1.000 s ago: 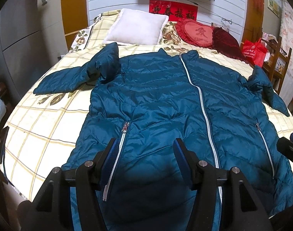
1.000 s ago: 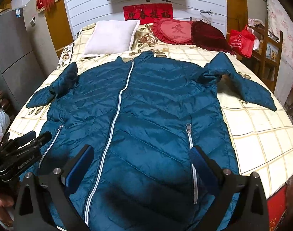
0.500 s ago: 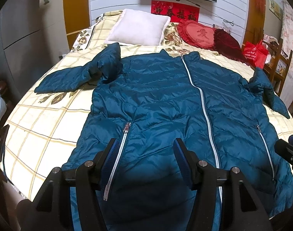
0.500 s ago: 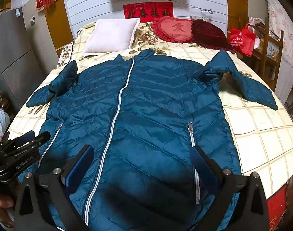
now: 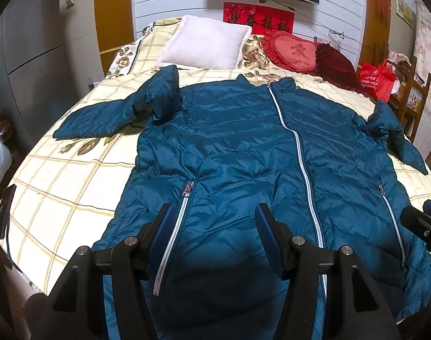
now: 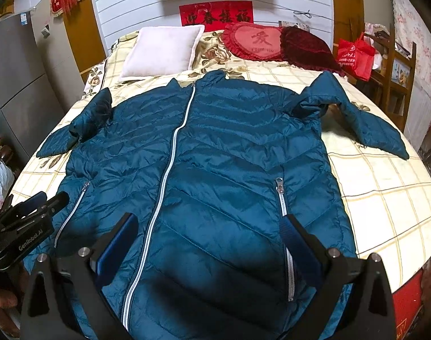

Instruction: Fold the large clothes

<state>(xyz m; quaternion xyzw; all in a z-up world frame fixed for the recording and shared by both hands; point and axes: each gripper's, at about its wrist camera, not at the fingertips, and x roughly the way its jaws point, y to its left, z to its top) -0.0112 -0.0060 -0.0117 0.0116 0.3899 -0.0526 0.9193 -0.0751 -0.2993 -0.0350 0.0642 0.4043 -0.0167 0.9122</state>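
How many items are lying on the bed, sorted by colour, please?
Teal: 1, quilted puffer jacket
White: 1, square pillow
Red: 2, heart-shaped cushion and dark red velvet cushion
Total: 4

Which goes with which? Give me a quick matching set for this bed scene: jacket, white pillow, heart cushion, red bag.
Things:
1. jacket
2. white pillow
3. heart cushion
4. red bag

States or places:
A. on furniture beside the bed
B. red, with a character on it
C. spread flat, zipped up
D. plain, at the head of the bed

Pairs: 1-C, 2-D, 3-B, 4-A
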